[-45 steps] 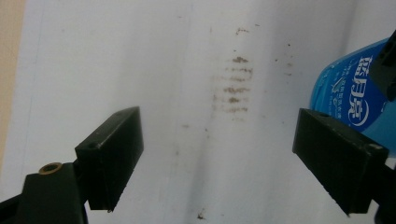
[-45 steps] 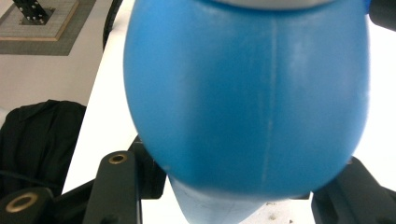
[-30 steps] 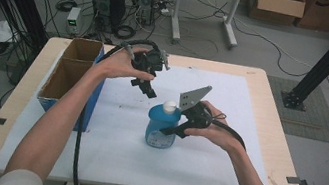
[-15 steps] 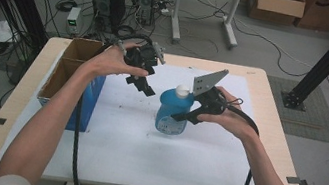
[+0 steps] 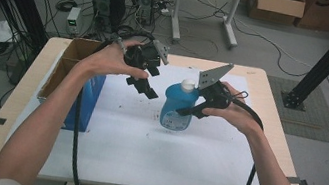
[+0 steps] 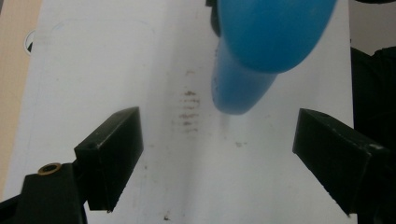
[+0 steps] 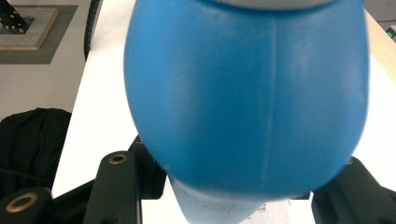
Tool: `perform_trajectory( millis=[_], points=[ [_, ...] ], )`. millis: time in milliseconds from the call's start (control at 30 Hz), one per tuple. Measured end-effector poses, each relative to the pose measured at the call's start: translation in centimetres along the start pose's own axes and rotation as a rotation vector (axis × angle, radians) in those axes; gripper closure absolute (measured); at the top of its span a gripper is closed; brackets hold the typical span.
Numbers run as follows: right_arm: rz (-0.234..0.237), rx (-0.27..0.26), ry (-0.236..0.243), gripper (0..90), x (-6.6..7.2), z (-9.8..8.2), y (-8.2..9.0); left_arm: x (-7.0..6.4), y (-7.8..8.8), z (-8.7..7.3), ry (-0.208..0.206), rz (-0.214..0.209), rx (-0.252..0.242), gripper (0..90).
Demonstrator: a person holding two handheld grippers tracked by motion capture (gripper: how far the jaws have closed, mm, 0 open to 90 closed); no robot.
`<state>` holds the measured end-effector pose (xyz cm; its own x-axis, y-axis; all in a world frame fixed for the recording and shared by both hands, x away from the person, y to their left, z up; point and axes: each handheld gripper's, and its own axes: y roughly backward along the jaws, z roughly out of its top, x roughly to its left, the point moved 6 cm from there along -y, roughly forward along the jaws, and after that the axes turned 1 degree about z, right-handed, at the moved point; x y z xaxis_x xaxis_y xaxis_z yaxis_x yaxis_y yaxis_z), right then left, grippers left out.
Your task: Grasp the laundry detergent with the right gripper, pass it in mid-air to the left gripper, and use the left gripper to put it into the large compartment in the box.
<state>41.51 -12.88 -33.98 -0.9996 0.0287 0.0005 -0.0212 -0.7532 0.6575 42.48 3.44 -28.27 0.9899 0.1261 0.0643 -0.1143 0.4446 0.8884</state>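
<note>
A blue bottle with a white cap hangs just above the white mat, gripped around its body by my right gripper. In the right gripper view the bottle bulges between the black jaws of that gripper. My left gripper hovers to the bottle's left, open and holding nothing. In the left gripper view its jaws stand wide apart above the mat, with the bottle beyond them at the top.
An open cardboard box with a blue side stands at the table's left edge. The white mat covers most of the wooden table and carries small dark specks. Cables trail from both grippers toward the near edge.
The right gripper has raised the bottle off the mat and carried it slightly right. The left hand has risen a little, still open beside it.
</note>
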Motion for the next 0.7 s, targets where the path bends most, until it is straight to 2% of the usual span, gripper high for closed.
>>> perform_trajectory(
  millis=[200,433,700],
  points=[
    [0.003,0.009,0.005,45.8,-0.3,0.0,0.0,-1.0,-0.1,1.5,-0.017,0.025,0.004,16.7],
    [0.006,0.009,0.010,45.8,-0.1,0.2,0.0,-1.6,-0.8,3.0,-0.014,-0.004,0.001,16.8],
    [0.003,0.010,0.017,45.8,-0.1,0.2,0.0,-1.8,-1.4,4.3,-0.005,-0.016,-0.009,16.7]
  ],
)
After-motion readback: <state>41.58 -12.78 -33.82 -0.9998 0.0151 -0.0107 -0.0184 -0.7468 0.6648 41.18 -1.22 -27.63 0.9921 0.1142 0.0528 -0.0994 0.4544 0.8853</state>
